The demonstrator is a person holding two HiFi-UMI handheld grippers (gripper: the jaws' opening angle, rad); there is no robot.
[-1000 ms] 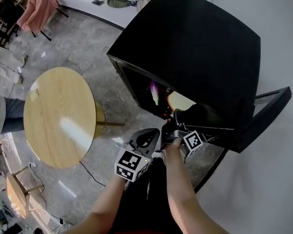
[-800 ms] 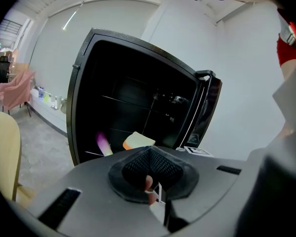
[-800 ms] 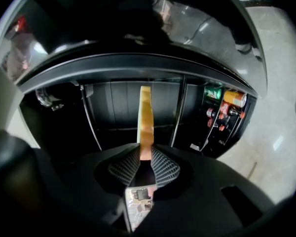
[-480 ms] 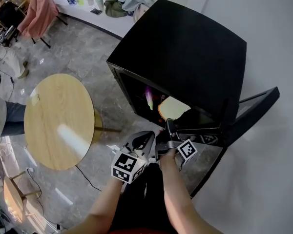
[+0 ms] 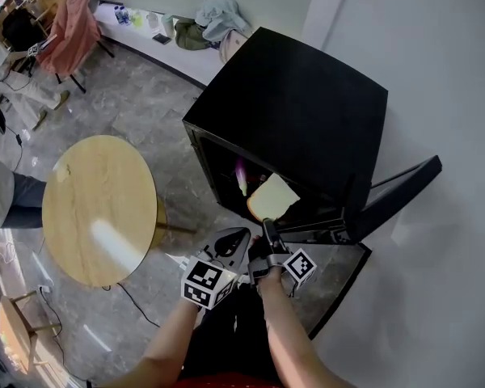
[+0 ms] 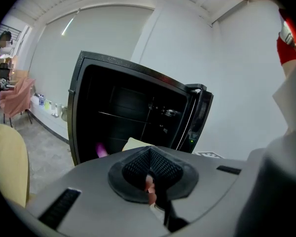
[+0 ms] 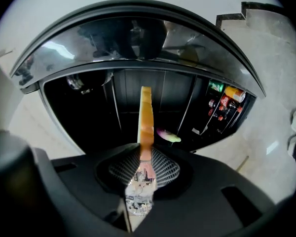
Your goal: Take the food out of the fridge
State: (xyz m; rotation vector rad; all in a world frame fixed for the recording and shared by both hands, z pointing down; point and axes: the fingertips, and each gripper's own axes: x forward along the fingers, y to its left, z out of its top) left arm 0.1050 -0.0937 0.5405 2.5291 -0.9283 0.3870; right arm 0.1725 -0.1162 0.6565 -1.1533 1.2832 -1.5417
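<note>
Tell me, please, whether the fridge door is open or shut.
Open. The door stands swung out beside the black fridge, and the fridge's dark interior shows through the front opening.

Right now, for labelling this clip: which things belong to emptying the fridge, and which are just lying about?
Job in hand:
- fridge, door open
- bread slice clamped in the right gripper
- pink-and-green item inside the fridge
- left gripper, shut and empty

Lying about:
- round wooden table
- pink draped cloth
- heap of clothes
</note>
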